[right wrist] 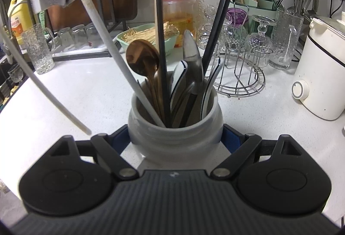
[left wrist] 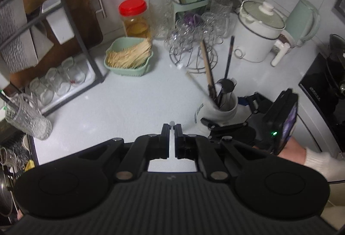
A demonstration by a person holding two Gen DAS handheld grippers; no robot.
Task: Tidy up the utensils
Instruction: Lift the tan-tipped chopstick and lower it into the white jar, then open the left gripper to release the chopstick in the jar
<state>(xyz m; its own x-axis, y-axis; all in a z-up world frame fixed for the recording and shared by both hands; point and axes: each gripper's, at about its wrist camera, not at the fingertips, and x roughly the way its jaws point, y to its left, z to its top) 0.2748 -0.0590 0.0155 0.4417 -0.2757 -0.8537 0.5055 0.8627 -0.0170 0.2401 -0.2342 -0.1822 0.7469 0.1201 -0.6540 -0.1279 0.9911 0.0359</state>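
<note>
A white ceramic jar (right wrist: pixel 174 127) stands on the white counter, and my right gripper (right wrist: pixel 174 138) is shut on it, one blue pad on each side. The jar holds a white chopstick (right wrist: pixel 103 36), black chopsticks (right wrist: pixel 217 28), a bronze spoon (right wrist: pixel 142 58) and metal spoons (right wrist: pixel 192 56). In the left wrist view the jar (left wrist: pixel 215 110) sits ahead and to the right, with the right gripper (left wrist: pixel 215 125) around it. My left gripper (left wrist: pixel 171 127) is shut on a second white chopstick (left wrist: pixel 171 122), seen end-on between the fingers. The right wrist view shows this chopstick (right wrist: pixel 49 91) slanting through the air left of the jar.
At the back stand a green utensil holder (left wrist: pixel 189 2), a wire rack of glasses (left wrist: pixel 192 41), a red-lidded jar (left wrist: pixel 133 17) and a green basket of thin sticks (left wrist: pixel 129 56). A white cooker (left wrist: pixel 258 28) is at right, a dish rack (left wrist: pixel 64 75) and a glass mug (left wrist: pixel 28 116) at left.
</note>
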